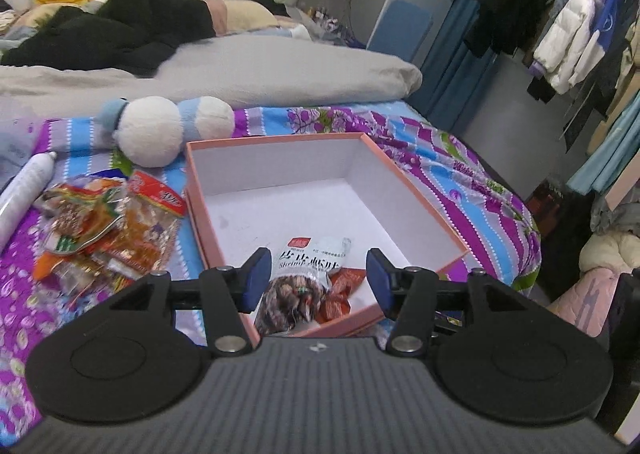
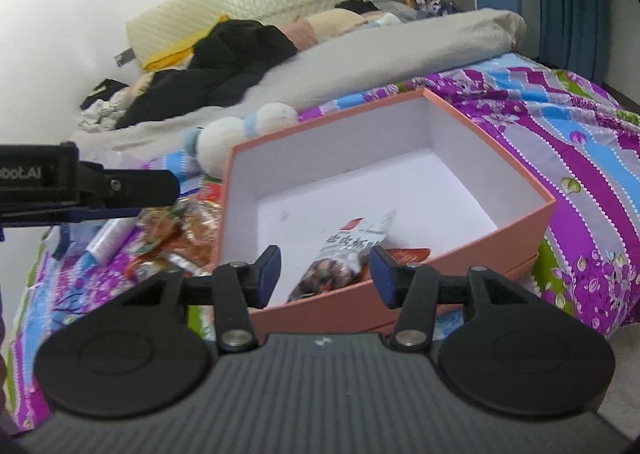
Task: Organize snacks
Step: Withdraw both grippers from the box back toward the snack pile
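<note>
A pink box (image 1: 404, 177) with a white inside sits open on the patterned bedspread; it also shows in the right wrist view (image 2: 516, 169). A white snack packet (image 1: 300, 278) and a red packet (image 1: 340, 290) lie in its near corner, also seen in the right wrist view as the white packet (image 2: 344, 258) and the red packet (image 2: 408, 255). A pile of orange and red snack packets (image 1: 104, 230) lies left of the box. My left gripper (image 1: 318, 280) is open and empty over the box's near corner. My right gripper (image 2: 325, 278) is open and empty above the box's near wall.
A white and blue plush toy (image 1: 160, 125) lies behind the snack pile. A white tube (image 1: 24, 189) lies at far left. Grey duvet (image 1: 280, 65) and dark clothes cover the bed's far half. Hanging clothes (image 1: 568, 33) stand right of the bed. The left gripper's side (image 2: 88, 185) shows at left.
</note>
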